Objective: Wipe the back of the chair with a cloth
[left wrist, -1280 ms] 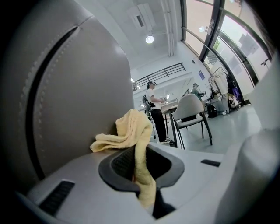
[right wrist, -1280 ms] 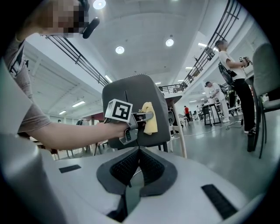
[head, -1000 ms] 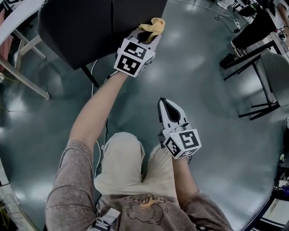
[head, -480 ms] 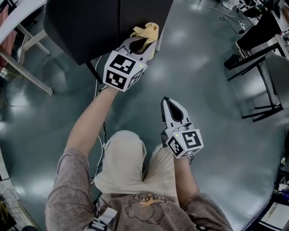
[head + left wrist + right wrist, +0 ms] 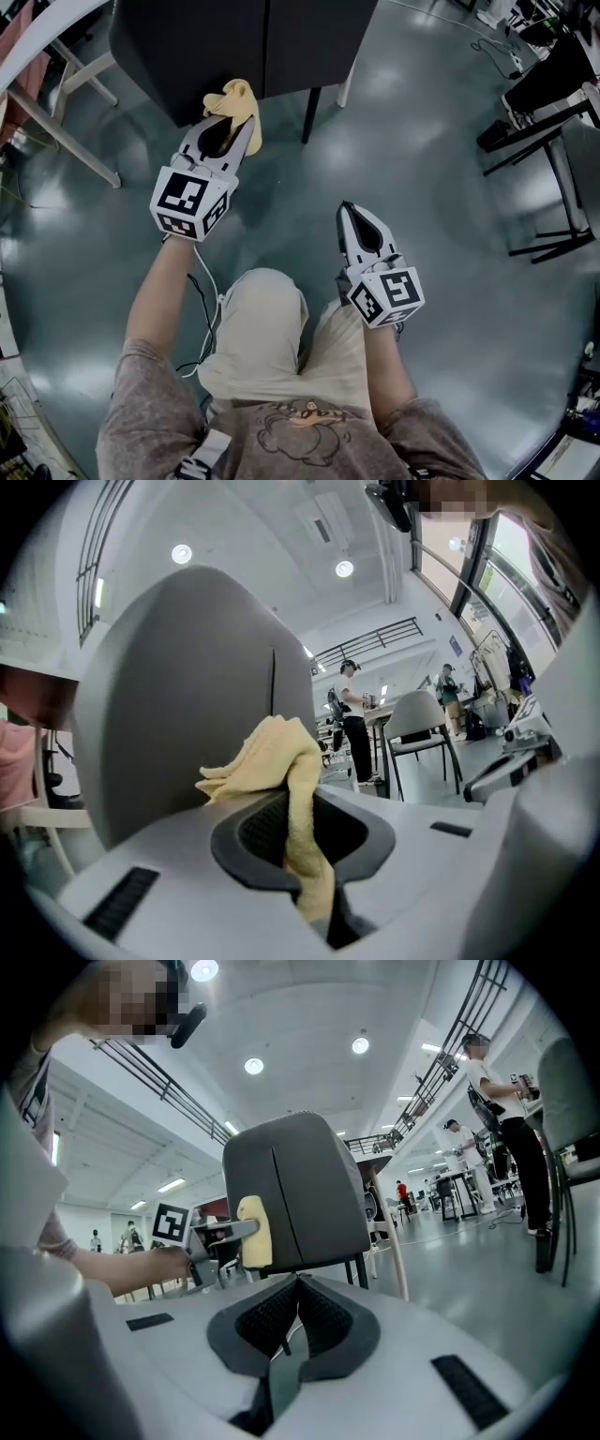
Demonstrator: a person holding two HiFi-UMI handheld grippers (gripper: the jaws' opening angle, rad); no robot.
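The dark grey chair back [image 5: 234, 42] fills the top of the head view. My left gripper [image 5: 228, 120] is shut on a yellow cloth [image 5: 234, 98], which it presses against the chair back's lower left part. In the left gripper view the cloth [image 5: 281, 761] bunches out of the jaws against the grey chair back [image 5: 169, 696]. My right gripper [image 5: 350, 210] hangs lower, over the floor to the right of the chair, shut and empty. The right gripper view shows its own closed tips [image 5: 298, 1288], the chair back [image 5: 305, 1185] beyond them and the cloth [image 5: 253, 1232] on its left edge.
A dark chair leg [image 5: 309, 114] and a white one [image 5: 349, 80] stand below the chair back. White table legs [image 5: 61, 131] are at the left and a black-framed chair [image 5: 548, 178] at the right. Cables lie on the glossy floor [image 5: 469, 309]. People stand far off [image 5: 354, 719].
My left gripper has carried the cloth leftward and down across the chair back, from its right edge to its lower left part. The right gripper has stayed put.
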